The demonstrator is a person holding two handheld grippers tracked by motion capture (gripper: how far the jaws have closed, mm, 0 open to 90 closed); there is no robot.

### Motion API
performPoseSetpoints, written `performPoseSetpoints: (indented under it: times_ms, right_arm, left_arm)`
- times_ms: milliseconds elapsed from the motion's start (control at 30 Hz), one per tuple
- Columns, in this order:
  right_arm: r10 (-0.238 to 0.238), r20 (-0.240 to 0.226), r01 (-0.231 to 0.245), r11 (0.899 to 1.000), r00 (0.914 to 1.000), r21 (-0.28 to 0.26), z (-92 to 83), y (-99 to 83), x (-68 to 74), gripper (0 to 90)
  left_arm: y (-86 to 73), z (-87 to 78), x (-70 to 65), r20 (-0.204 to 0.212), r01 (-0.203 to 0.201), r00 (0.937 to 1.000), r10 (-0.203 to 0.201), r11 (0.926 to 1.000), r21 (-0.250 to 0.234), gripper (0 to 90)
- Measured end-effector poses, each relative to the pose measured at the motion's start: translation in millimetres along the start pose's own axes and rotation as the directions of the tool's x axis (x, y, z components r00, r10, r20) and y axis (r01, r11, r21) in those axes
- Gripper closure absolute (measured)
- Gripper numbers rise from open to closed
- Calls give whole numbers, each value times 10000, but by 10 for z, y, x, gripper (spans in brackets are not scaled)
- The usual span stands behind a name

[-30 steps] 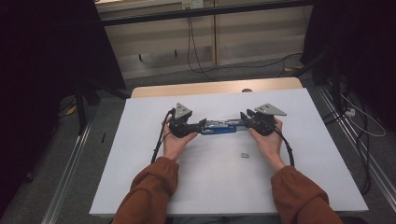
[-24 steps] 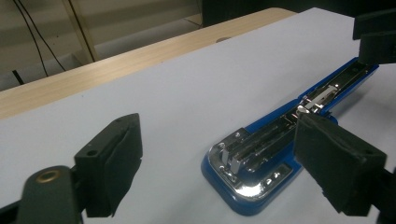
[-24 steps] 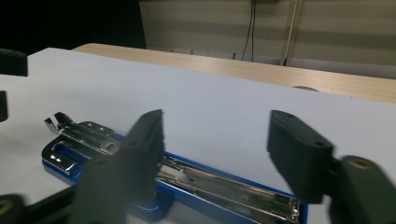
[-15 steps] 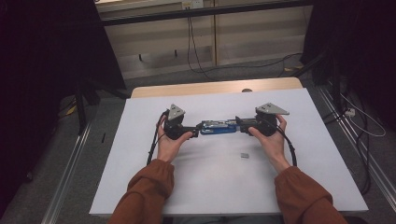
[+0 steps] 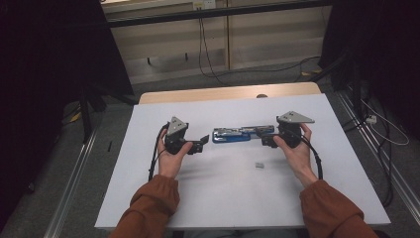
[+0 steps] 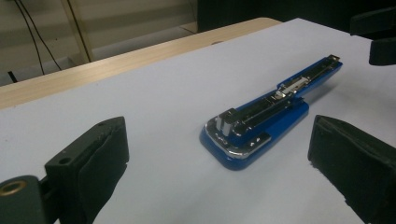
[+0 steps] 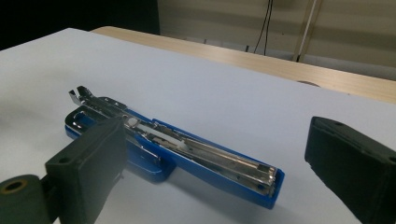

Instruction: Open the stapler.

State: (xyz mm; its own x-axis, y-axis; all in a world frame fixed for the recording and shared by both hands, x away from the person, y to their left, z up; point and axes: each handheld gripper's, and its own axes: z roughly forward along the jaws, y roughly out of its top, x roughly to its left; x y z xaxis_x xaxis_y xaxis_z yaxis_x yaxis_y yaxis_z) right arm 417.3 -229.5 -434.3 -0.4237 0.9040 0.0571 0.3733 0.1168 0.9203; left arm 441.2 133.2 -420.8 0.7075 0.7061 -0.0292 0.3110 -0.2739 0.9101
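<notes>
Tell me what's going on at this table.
A person holds a two-jaw gripper in each hand over a white table. Between them lies a blue stapler, opened out flat with its metal staple channel showing. The left gripper and the right gripper have just been opening their jaws; nothing is gripped, and the stapler rests free. A small strip of staples lies nearby.

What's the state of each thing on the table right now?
Blue stapler: lying flat, opened out, metal staple channel exposed, not held.
Left tongs: open, just short of the stapler's end.
Right tongs: open, at the stapler's other end.
Small grey piece: loose on the white table.
</notes>
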Motion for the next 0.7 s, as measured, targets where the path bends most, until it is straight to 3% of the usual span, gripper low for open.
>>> performPoseSetpoints:
  times_ms: [67,167,267,333,400,700]
  right_arm:
    - [-10,-11,10,10000,10000,-48,-43,-7,-2,57]
    - [-86,16,86,9999,10000,-102,-116,-15,-1,56]
    - [-104,12,104,9999,9999,-131,-181,-21,-3,55]
    - [-91,42,92,9997,9999,-207,-232,-33,-6,63]
    - [-169,207,174,9996,9996,-243,-277,-56,-5,65]
    - [14,-47,-14,9998,10000,-176,-413,-129,-3,68]
  left_arm:
    - [-20,-54,-7,-191,25,9998,-27,9999,-128,53]
    - [-35,-119,-2,-32,141,9999,-142,9997,-187,52]
    - [-73,-188,-14,-423,247,9988,-259,9993,-281,52]
    - [-94,-228,-16,-636,51,9980,-64,9998,-213,53]
    - [-119,-269,-11,-528,179,9984,-187,9997,-140,52]
    - [-209,-464,21,-829,278,9961,-312,9988,-408,49]
